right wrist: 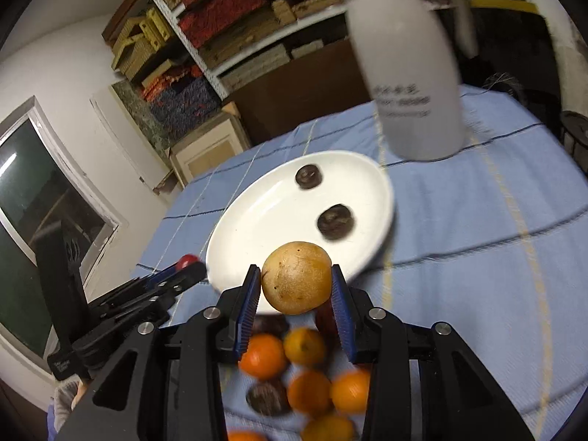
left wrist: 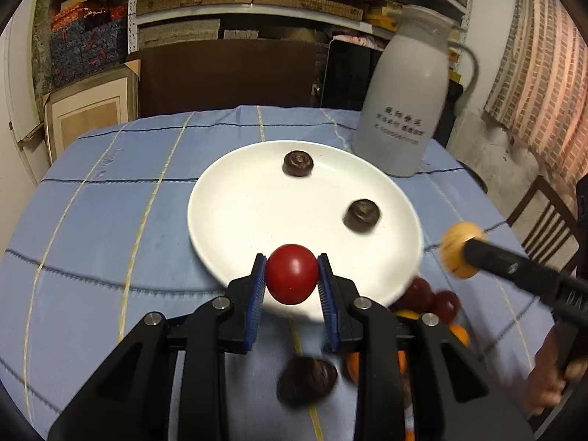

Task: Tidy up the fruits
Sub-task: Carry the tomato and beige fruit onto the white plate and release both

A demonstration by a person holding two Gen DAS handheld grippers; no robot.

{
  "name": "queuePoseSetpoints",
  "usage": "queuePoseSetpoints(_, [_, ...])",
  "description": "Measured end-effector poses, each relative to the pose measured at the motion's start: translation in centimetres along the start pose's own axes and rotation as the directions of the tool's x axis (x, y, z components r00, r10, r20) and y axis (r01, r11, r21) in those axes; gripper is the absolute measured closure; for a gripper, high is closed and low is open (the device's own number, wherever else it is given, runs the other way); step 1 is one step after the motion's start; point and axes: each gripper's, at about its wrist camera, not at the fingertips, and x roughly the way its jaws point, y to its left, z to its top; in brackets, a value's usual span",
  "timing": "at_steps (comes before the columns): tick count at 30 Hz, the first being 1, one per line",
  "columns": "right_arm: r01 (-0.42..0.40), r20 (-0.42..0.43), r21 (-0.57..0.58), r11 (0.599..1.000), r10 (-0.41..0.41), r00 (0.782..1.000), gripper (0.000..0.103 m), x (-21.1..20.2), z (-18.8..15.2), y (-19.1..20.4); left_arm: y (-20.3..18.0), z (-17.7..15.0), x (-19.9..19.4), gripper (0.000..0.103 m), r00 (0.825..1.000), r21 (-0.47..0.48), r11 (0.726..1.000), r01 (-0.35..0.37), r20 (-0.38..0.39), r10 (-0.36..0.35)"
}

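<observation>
My left gripper [left wrist: 292,275] is shut on a small red tomato [left wrist: 292,273], held above the near rim of a white plate [left wrist: 250,213]. Two dark brown fruits [left wrist: 298,163] [left wrist: 362,216] lie on that plate. My right gripper [right wrist: 296,284] is shut on a round yellow-brown fruit [right wrist: 297,282], also lifted near the plate's [right wrist: 279,220] front edge. In the left wrist view the right gripper [left wrist: 459,253] shows at the right with the yellow fruit [left wrist: 457,251]. The left gripper [right wrist: 189,266] with the tomato [right wrist: 187,261] appears at the left of the right wrist view.
A pile of oranges [right wrist: 264,356], dark red plums [left wrist: 444,305] and a brown fruit [left wrist: 307,380] lies on the blue checked tablecloth [left wrist: 110,220] below the grippers. A tall grey bottle [left wrist: 404,88] stands behind the plate's right side. Shelves and a chair [left wrist: 544,220] surround the table.
</observation>
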Motion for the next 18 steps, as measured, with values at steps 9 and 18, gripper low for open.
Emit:
queuePoseSetpoints(9, [0.083,-0.038,-0.036,0.996,-0.084,0.996,0.057,5.4,0.9,-0.2,1.1,0.4,4.7,0.034,0.998,-0.041,0.999,0.019,-0.057,-0.021])
queuePoseSetpoints(18, [0.073,0.115,-0.059,0.996,-0.066,0.991,0.03,-2.1,-0.3,0.4,2.4,-1.6,-2.1,0.005,0.995,-0.101,0.993,-0.062,0.071,0.069])
